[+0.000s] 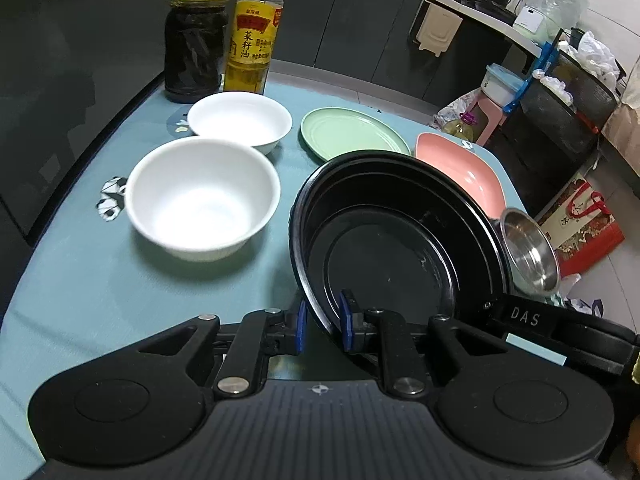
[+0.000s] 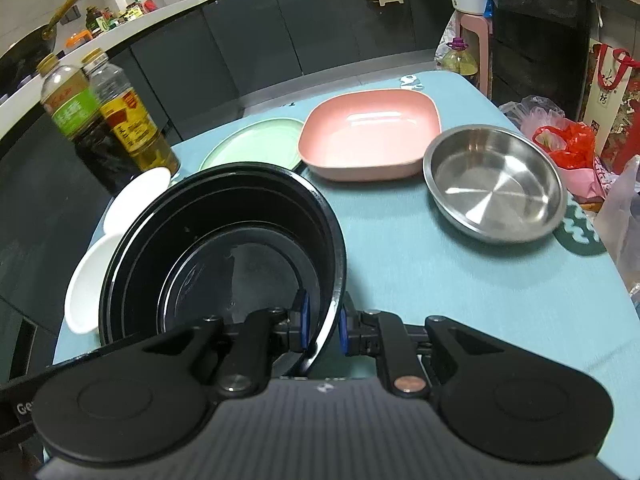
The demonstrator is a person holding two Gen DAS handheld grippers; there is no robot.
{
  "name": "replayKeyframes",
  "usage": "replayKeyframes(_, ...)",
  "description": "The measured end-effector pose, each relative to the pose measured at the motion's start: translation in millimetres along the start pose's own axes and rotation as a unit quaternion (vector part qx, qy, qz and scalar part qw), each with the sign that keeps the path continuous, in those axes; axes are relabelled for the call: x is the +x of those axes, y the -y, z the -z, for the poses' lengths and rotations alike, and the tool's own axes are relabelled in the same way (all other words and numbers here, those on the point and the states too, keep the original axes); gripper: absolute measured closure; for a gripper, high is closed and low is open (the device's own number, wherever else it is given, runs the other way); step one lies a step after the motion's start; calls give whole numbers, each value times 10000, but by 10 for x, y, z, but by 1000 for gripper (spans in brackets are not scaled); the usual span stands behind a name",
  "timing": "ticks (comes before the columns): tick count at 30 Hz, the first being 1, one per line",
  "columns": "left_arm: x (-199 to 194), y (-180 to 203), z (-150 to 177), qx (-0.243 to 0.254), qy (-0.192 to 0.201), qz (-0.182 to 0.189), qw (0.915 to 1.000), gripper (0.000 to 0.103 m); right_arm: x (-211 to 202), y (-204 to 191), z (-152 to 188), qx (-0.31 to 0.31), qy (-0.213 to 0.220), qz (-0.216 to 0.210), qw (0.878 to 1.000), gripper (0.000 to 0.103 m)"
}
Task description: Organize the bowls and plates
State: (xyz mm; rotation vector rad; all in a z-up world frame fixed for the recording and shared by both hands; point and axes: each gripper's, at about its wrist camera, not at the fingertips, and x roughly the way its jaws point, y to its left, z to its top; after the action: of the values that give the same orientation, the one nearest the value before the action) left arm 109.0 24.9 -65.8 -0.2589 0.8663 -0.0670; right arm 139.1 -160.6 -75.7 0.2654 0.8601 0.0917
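A large black bowl (image 1: 392, 240) (image 2: 224, 256) is held at its near rim from both sides. My left gripper (image 1: 323, 324) is shut on the rim's left part, and my right gripper (image 2: 322, 322) is shut on its right part. Two white bowls (image 1: 202, 196) (image 1: 240, 120) stand left of it. A green plate (image 1: 352, 132) (image 2: 252, 140), a pink square dish (image 1: 460, 168) (image 2: 368, 132) and a steel bowl (image 1: 528, 252) (image 2: 496, 184) lie behind and to the right. In the right wrist view the black bowl hides most of the white bowls (image 2: 86, 280).
Two bottles, dark vinegar (image 1: 196, 40) and yellow oil (image 1: 252, 36), stand at the back left of the blue tablecloth (image 1: 100, 288). The table's right edge drops to bags (image 2: 568, 140) and a pink stool (image 2: 476, 36) on the floor. Dark cabinets run behind.
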Motion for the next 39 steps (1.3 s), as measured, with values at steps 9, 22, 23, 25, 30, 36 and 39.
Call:
replayKeyframes(9, -393, -109, 318, 43, 193, 4, 9998, 86, -312, -132, 299, -173, 110, -18, 9998, 95)
replayKeyframes(22, -674, -316, 743, -35, 119, -105, 9999, 86, -507, -298, 707, -483, -106, -125, 9987, 94)
replayKeyframes(23, -682, -325, 760, -40, 111, -113, 9999, 86, -506, -306, 729, -491, -130, -117, 9986, 94)
replayKeyframes(25, -704, -337, 793, -30, 123, -126, 9998, 86, -511, -322, 773, -509, -163, -103, 9985, 94)
replayKeyframes(30, -722, -365, 839, -43, 111, -135, 9998, 86, -535, -332, 832, -531, -171, -96, 9984, 94)
replayKeyframes(36, -637, -396, 849, -113, 11, -173, 9998, 85, -483, -336, 859, -528, -272, -85, 9982, 94)
replayKeyframes(39, -576, -430, 862, -170, -90, -185, 9996, 85, -436, -330, 869, -500, -354, -99, 9981, 94)
